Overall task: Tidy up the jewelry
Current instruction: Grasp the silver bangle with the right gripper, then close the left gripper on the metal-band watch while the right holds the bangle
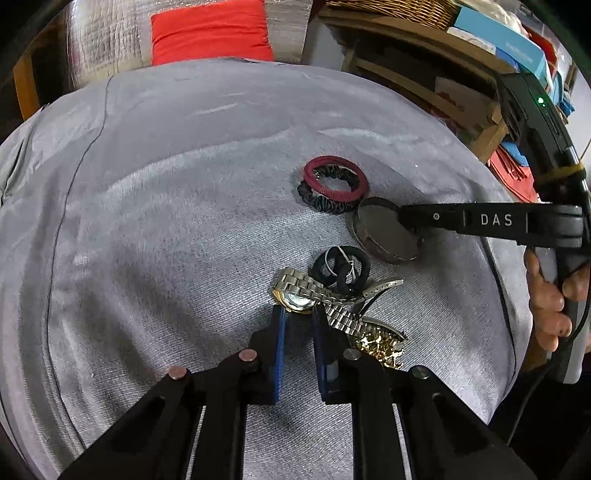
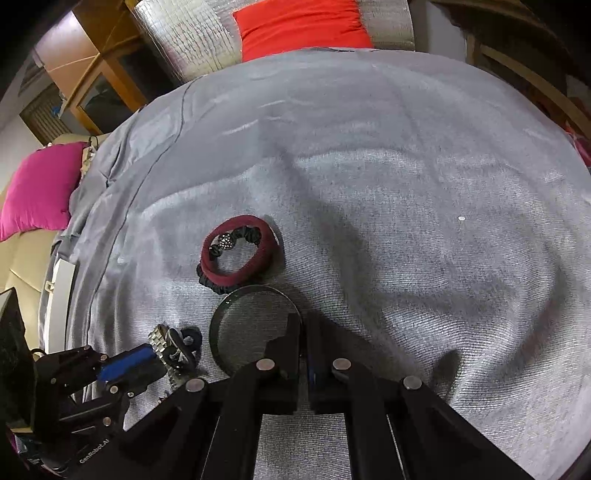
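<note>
Grey cloth (image 1: 184,221) covers the whole work surface, with a red cushion (image 1: 210,33) behind it. Right gripper (image 2: 303,332) pinches the rim of a round mirror (image 1: 386,230) beside the maroon hair band (image 1: 336,179). Left gripper (image 1: 298,317), fingers spread, straddles the gold-faced watch (image 1: 295,300) in the jewelry pile.
</note>
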Tool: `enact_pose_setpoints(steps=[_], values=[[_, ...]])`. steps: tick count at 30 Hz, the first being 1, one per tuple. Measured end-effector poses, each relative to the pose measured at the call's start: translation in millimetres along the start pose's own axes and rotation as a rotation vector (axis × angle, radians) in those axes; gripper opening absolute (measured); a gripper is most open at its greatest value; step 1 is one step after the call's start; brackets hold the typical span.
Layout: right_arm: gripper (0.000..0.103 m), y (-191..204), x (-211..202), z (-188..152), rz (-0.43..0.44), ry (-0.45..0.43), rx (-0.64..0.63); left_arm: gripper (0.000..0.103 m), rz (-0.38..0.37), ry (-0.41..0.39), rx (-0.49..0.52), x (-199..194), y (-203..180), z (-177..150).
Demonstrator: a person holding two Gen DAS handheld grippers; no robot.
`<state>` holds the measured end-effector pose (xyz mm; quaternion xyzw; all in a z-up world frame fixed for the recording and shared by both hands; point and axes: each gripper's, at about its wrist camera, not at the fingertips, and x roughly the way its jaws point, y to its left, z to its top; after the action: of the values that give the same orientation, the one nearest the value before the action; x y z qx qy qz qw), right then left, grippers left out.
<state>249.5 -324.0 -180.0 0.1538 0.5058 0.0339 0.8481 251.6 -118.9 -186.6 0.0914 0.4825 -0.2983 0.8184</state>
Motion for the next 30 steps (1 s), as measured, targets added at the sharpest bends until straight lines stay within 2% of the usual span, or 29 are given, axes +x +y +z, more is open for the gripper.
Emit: enact_pose_setpoints(steps=[1, 3, 6, 19, 23, 24, 28, 29, 30], values=[[0.003, 1, 1, 0, 0.003, 0.002, 0.005, 0.017, -0.006, 0.003, -0.008, -2, 0, -1], [0.003, 0, 2, 1, 0.013, 0.008, 0.019, 0.031, -0.044, 0.008, -0.034, -1, 1, 2], [0.004, -1, 3, 2, 0.026, 0.015, 0.034, 0.043, -0.078, 0.003, -0.055, 0, 1, 5], [0.004, -8, 3, 4, 0.068, 0.035, 0.074, 0.045, -0.06, -0.017, -0.072, 9, -2, 17], [0.004, -10, 3, 3, 0.077, 0.039, 0.088, 0.07, -0.141, -0.023, -0.138, 8, 3, 18], [0.004, -11, 3, 3, 0.079, 0.04, 0.092, 0.072, -0.147, -0.025, -0.149, 9, 2, 18], [0.004, -12, 3, 4, 0.087, 0.042, 0.097, 0.072, -0.122, -0.033, -0.143, 12, -1, 20], [0.004, -12, 3, 4, 0.089, 0.042, 0.098, 0.068, -0.114, -0.04, -0.143, 12, -2, 20], [0.004, -12, 3, 4, 0.091, 0.041, 0.099, 0.059, -0.096, -0.043, -0.138, 13, -4, 21]])
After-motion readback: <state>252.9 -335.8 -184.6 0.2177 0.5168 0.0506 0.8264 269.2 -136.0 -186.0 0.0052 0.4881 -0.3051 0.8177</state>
